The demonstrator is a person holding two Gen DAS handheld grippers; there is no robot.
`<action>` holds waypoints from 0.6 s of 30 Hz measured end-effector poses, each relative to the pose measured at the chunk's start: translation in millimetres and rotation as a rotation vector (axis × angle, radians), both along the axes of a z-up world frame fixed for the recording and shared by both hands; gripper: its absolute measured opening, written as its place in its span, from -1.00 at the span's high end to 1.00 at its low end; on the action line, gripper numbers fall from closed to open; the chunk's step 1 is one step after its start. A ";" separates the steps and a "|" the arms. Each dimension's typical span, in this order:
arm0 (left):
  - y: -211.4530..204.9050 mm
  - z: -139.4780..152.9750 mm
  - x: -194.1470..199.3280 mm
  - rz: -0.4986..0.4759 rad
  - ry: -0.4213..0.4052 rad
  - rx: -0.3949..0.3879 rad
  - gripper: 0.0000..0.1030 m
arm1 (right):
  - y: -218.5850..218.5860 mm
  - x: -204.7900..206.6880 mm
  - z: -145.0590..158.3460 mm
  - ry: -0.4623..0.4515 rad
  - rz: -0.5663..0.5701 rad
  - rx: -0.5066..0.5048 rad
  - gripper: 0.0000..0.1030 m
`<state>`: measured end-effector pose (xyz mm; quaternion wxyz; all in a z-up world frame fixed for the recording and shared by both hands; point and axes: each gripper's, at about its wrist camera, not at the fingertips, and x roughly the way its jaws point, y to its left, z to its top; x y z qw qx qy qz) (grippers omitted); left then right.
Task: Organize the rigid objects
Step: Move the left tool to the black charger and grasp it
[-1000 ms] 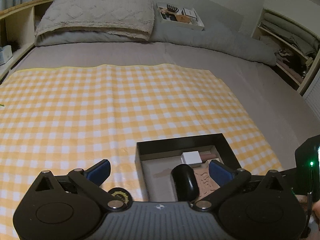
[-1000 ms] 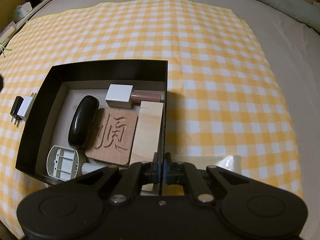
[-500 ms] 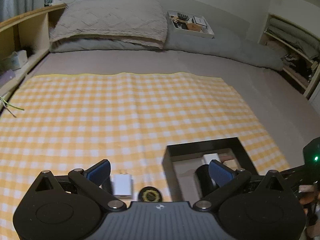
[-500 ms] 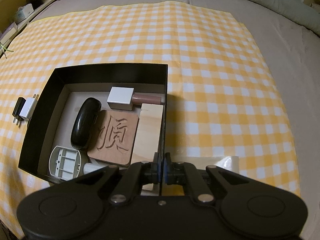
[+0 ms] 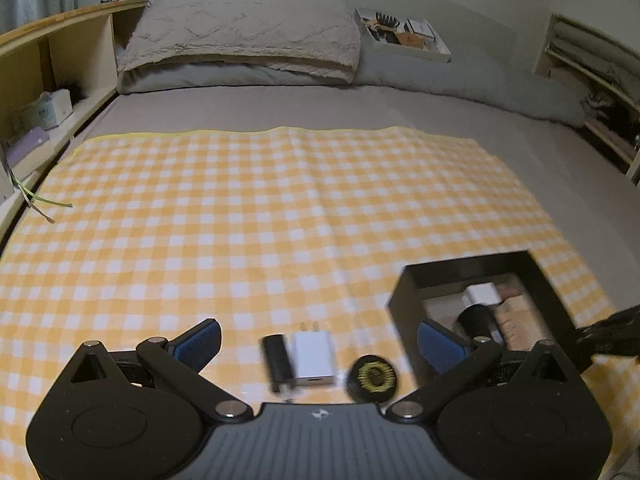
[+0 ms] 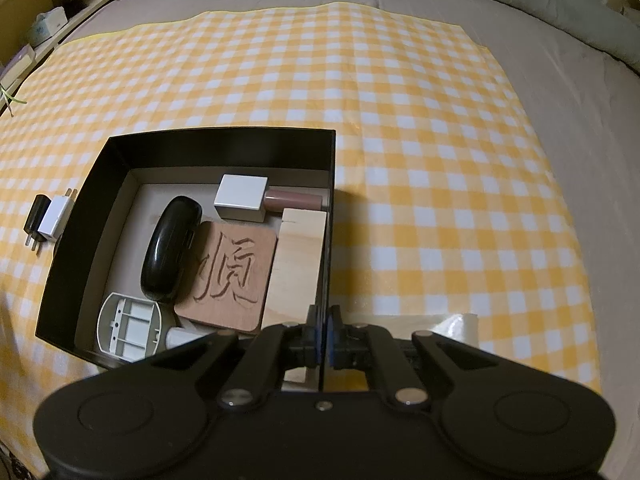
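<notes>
A black box sits on the yellow checked cloth. Inside lie a black oval case, a carved wooden coaster, a pale wood block, a white-capped pink tube and a white plastic part. My right gripper is shut on the box's right wall. Left of the box lie a white charger, a black charger and a round black-and-gold piece. My left gripper hangs open just above these three, and the box is to its right.
A glossy cream sheet lies by the right gripper. Beyond the cloth are grey bedding, a pillow and a white tray of small items. A wooden shelf runs along the left, another shelf stands at the right.
My left gripper has moved left, from over the box to over the chargers and the round piece. The right gripper and the box have stayed put.
</notes>
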<state>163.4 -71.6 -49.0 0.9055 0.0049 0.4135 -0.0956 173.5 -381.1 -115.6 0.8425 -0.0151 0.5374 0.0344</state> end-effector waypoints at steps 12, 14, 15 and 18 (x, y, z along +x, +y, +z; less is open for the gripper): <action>36.3 -35.6 20.3 -0.021 0.046 0.008 -0.93 | 1.2 1.9 0.6 0.006 -0.001 -0.009 0.93; 38.1 -41.1 23.2 -0.039 0.051 0.017 -0.75 | 1.0 2.2 0.5 0.008 -0.001 -0.011 0.93; 38.6 -43.2 24.9 -0.045 0.054 0.024 -0.63 | 0.9 2.4 0.1 0.010 -0.001 -0.011 0.92; 40.5 -50.6 32.1 -0.061 0.080 0.017 -0.44 | -0.4 2.9 -2.3 0.018 0.000 -0.009 0.91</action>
